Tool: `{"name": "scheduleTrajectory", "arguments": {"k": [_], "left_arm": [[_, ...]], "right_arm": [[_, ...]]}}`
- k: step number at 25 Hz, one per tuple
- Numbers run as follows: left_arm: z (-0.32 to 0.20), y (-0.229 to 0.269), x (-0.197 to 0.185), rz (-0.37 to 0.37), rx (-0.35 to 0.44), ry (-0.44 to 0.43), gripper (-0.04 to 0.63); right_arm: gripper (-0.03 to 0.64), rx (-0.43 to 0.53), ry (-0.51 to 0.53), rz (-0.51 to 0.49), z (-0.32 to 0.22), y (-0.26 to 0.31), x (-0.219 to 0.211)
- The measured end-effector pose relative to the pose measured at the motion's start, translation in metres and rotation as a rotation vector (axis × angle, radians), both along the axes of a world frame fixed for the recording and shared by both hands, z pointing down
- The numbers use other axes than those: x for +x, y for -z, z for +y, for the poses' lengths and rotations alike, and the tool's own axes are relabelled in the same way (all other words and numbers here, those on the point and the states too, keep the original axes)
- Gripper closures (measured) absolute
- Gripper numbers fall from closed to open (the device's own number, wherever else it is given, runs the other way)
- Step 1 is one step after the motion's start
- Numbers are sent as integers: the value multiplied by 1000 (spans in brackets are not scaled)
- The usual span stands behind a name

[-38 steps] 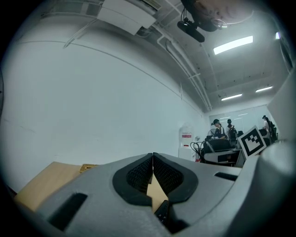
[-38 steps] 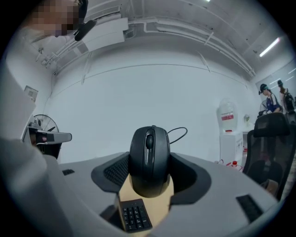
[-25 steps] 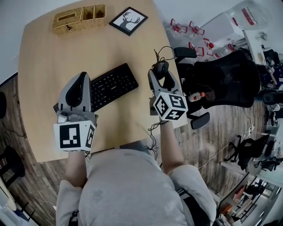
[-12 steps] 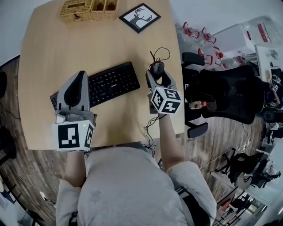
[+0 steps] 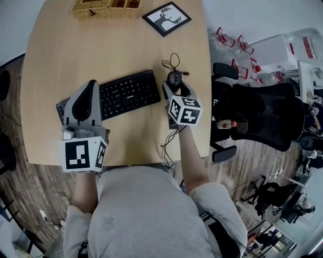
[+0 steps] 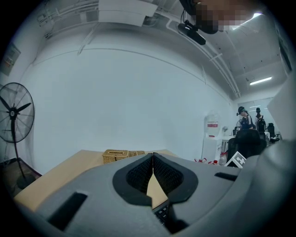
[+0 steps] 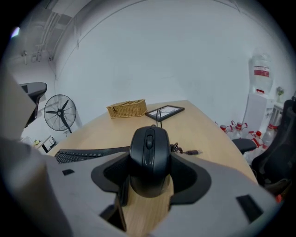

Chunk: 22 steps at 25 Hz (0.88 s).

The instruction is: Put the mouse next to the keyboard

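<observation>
A black wired mouse (image 5: 174, 79) (image 7: 149, 157) rests on the wooden table (image 5: 65, 55), just right of the black keyboard (image 5: 123, 93). My right gripper (image 5: 175, 83) (image 7: 149, 163) is shut on the mouse, its two jaws pressing the mouse's sides. The mouse's cable (image 5: 173, 61) coils behind it toward the far edge. My left gripper (image 5: 91, 84) (image 6: 153, 158) is shut with nothing in it and hovers over the keyboard's left end. Only a few keys of the keyboard (image 6: 163, 214) show under its jaws.
A wicker basket (image 5: 106, 7) and a framed deer picture (image 5: 166, 17) lie at the table's far side. The table's right edge runs close to the mouse, with a black office chair (image 5: 257, 113) beyond it. A standing fan (image 7: 60, 114) is on the left.
My right gripper has carried the mouse leftward, from near the table's right edge to close beside the keyboard's right end. The left gripper has stayed over the keyboard.
</observation>
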State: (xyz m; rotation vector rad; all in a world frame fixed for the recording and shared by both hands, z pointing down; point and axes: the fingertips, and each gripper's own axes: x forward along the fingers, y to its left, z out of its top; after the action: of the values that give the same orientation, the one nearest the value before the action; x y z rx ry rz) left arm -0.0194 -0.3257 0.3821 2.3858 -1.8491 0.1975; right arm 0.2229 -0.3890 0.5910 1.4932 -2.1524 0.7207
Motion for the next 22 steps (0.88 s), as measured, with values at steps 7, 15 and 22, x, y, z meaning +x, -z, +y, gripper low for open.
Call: {"name": "scheduleTrajectory", "arguments": {"k": [7,15,22], "left_arm": [[-2,-3,-1,-6,-8,30,585],[-3,-6,2,-5,-10,51,585],[1,-5,3,-14,-12,70,584]], "right_arm": [[368,-85,39,31,-5,-21,-7],[368,-170,86,69,-12,-30,-14],[368,-230,108,105,-15,-41,-18]]}}
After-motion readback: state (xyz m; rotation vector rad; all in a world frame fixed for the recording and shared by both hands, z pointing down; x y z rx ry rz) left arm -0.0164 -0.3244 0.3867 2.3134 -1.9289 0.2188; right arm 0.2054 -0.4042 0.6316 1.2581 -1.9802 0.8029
